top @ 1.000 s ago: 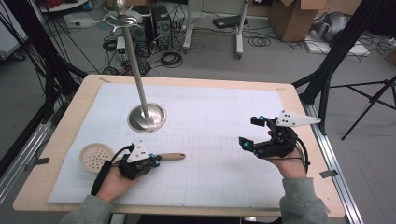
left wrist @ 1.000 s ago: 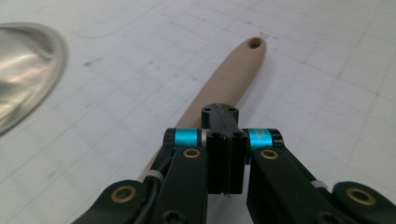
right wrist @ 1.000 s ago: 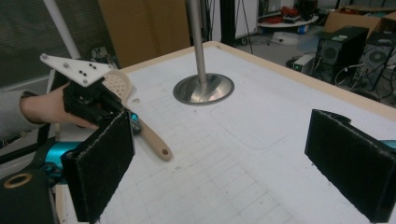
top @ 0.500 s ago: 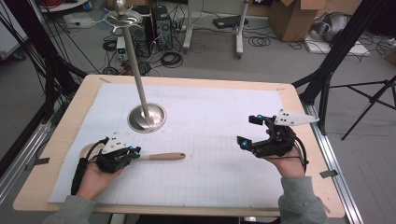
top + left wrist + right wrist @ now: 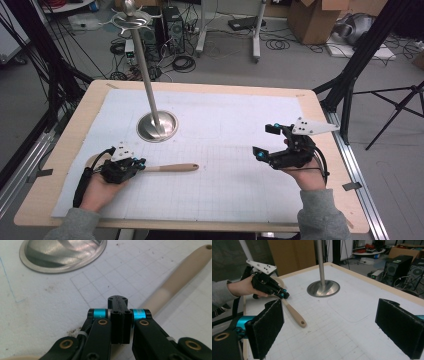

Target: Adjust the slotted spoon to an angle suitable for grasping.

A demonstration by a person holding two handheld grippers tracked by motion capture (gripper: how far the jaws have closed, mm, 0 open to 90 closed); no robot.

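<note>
- Counting what lies on the tabletop point(image 5: 210, 220), one wooden utensil point(image 5: 170, 168) and one metal stand point(image 5: 156, 125) are seen, along with two hand-held grippers.
- The wooden utensil is laid flat near the tabletop's near left corner, its handle pointed toward the right edge; a small hole is seen at the handle's free end in the right gripper view.
- Its other end is hidden beneath the left hand, so its kind cannot be told.
- The stand's round base is set on the white gridded sheet, toward the far left part of the tabletop, with one upright pole rising from it.
- The left gripper point(image 5: 141, 163) is held low over the sheet, pointed toward the right edge, just above the utensil's handle; its jaws are pressed together with nothing between them, the handle being passed beside them in the left gripper view.
- The right gripper point(image 5: 266, 140) is held near the right edge, raised off the sheet and aimed leftward, its padded jaws spread wide apart around nothing.
</note>
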